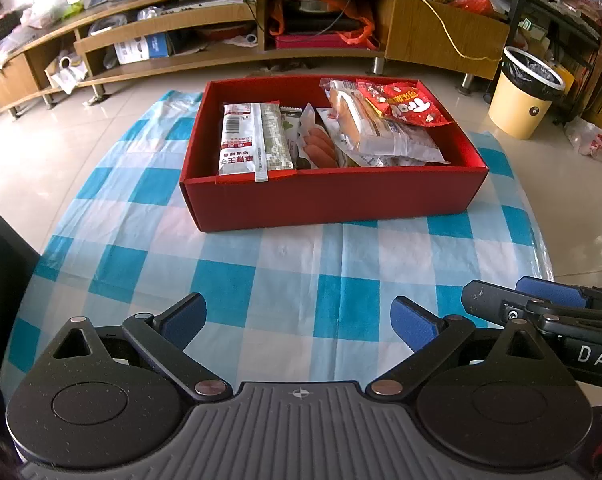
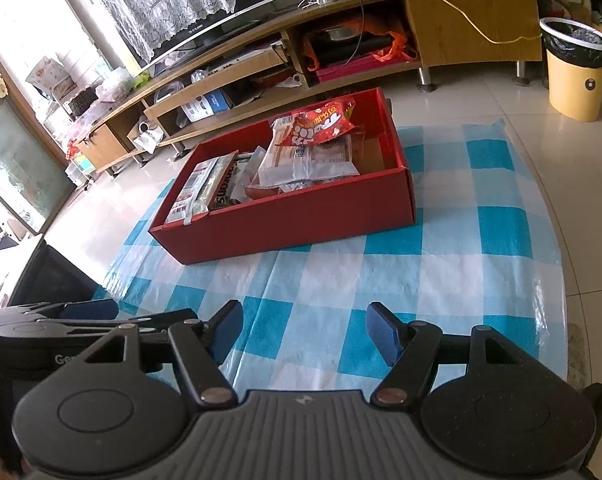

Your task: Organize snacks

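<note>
A red cardboard box [image 1: 333, 200] stands on the blue-and-white checked tablecloth [image 1: 261, 272]; it also shows in the right wrist view [image 2: 293, 220]. Inside lie several snack packs: a white noodle pack [image 1: 245, 140] at the left, a sausage pack [image 1: 319, 142], a bread pack [image 1: 381, 128] and a red bag [image 1: 405, 104] on top at the right, which also shows in the right wrist view [image 2: 321, 120]. My left gripper [image 1: 299, 320] is open and empty, above the cloth in front of the box. My right gripper [image 2: 305, 330] is open and empty, beside the left one.
A long wooden TV cabinet [image 1: 241, 12] with cluttered shelves runs along the back. A yellow waste bin [image 1: 525, 92] with a black liner stands on the tiled floor at the right. The right gripper's fingers [image 1: 541, 300] reach into the left wrist view.
</note>
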`<act>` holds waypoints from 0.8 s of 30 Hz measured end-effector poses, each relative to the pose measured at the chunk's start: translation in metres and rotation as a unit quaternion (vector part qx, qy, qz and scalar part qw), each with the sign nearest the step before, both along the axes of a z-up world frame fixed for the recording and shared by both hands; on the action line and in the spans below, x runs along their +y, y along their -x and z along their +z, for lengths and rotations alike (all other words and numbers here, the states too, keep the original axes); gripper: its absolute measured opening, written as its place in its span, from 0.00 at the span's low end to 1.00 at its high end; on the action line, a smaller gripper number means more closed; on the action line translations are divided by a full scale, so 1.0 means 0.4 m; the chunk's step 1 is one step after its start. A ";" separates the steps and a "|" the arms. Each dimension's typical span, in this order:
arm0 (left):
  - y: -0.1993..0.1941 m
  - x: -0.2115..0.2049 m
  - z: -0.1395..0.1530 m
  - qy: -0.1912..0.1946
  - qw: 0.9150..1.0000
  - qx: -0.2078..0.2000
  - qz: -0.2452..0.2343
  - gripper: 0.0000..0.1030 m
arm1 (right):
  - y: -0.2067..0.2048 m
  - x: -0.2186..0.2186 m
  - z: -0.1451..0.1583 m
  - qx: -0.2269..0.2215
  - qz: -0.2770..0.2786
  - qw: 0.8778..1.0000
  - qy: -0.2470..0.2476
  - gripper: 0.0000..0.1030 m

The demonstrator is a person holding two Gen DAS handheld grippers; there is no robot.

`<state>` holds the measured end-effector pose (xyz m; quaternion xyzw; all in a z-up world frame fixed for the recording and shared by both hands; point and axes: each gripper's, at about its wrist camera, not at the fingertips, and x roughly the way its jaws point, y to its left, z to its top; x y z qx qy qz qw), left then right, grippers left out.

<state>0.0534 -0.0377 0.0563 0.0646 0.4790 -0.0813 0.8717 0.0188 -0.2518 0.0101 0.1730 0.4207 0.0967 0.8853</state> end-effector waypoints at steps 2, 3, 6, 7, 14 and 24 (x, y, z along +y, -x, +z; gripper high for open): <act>0.000 0.001 -0.002 0.000 1.000 0.001 0.000 0.97 | 0.000 0.000 -0.001 0.001 0.000 1.000 0.000 0.65; -0.001 0.000 -0.002 0.000 1.000 0.001 0.000 0.97 | -0.001 0.000 -0.001 0.002 0.000 1.000 0.000 0.65; -0.002 0.001 -0.004 0.000 1.000 0.002 0.001 0.97 | -0.002 0.000 -0.003 0.003 0.002 1.000 -0.001 0.65; -0.001 0.001 -0.004 -0.001 1.000 0.002 0.001 0.97 | -0.002 0.000 -0.003 0.003 0.002 1.000 -0.001 0.65; -0.003 -0.002 -0.007 -0.003 1.000 0.004 0.001 0.97 | -0.002 0.000 -0.004 0.005 0.005 1.000 -0.003 0.65; -0.002 -0.003 -0.007 -0.005 1.000 0.001 0.001 0.97 | -0.001 0.002 -0.004 0.006 0.006 1.000 -0.004 0.65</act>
